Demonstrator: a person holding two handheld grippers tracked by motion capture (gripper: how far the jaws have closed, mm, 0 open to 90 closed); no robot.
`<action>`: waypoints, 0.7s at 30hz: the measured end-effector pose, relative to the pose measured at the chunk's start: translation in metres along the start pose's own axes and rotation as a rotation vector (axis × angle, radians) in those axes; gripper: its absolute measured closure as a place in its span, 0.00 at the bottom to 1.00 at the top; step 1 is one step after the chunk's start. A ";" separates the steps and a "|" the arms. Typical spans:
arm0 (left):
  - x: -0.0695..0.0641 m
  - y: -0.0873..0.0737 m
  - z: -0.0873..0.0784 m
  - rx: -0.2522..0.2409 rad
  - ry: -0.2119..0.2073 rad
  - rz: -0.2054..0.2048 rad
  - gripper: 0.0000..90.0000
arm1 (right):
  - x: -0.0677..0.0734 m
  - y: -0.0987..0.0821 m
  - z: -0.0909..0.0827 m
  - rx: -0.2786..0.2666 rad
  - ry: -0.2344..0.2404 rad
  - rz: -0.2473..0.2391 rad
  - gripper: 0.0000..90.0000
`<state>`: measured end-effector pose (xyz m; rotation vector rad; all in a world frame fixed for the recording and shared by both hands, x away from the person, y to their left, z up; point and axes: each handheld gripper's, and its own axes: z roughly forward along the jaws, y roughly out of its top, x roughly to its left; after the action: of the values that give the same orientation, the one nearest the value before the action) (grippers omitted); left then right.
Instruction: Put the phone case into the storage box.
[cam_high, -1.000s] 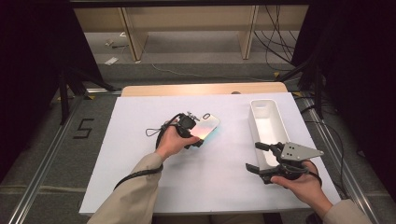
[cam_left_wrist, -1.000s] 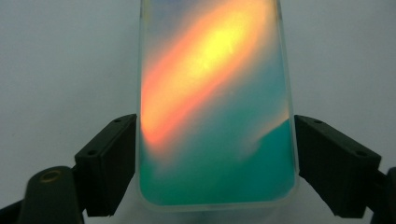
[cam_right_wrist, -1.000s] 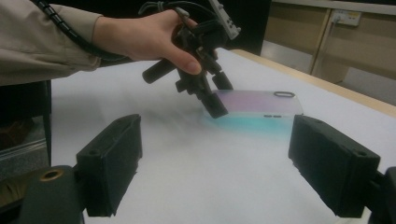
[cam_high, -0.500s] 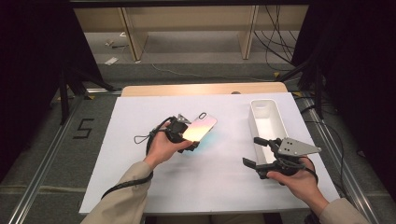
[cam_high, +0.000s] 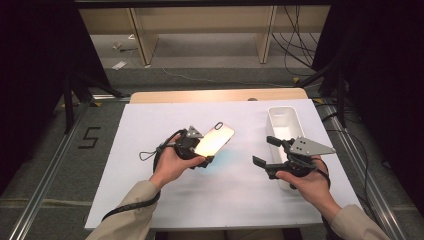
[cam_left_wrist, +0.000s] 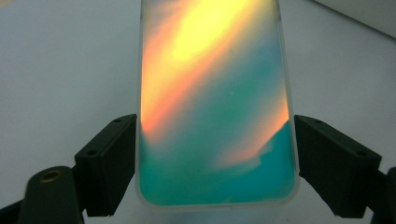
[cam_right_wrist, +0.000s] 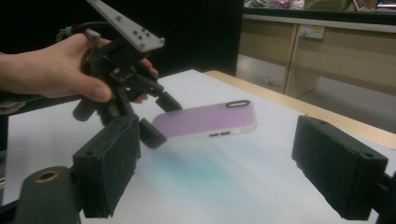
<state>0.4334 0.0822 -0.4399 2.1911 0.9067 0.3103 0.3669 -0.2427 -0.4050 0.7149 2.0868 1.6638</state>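
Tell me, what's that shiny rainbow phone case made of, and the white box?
Phone case: likely soft plastic with an iridescent, glossy finish; its colours shift from yellow-orange to teal, its rim looks translucent. White box: probably hard plastic, smooth and matte, with thin, even walls.

My left tongs (cam_high: 202, 152) grip a phone case (cam_high: 215, 140) by its near end, and the case slants up and away toward the right, its iridescent face glowing yellow and orange, clear of the bench (cam_high: 150, 125). A faint teal sheen lies on the white bench top just below it. My right tongs (cam_high: 265, 152) stand apart with nothing between the jaws, pointing left toward the case and well short of it. The grey plate on them sits over the near end of the white tray (cam_high: 282, 117), which lies lengthwise by the bench's right edge.
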 end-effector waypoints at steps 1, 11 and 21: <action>-0.001 -0.001 -0.001 -0.002 -0.001 0.004 0.19 | -0.001 0.002 0.006 -0.001 -0.007 0.001 0.18; -0.009 -0.008 -0.013 -0.028 -0.007 0.026 0.19 | -0.001 0.016 0.027 -0.020 -0.004 0.072 0.18; -0.016 -0.015 -0.023 -0.045 -0.005 0.038 0.19 | 0.003 0.020 0.050 0.010 -0.021 0.076 0.18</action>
<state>0.4035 0.0907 -0.4336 2.1692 0.8481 0.3397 0.3961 -0.1984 -0.3972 0.8214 2.0793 1.6792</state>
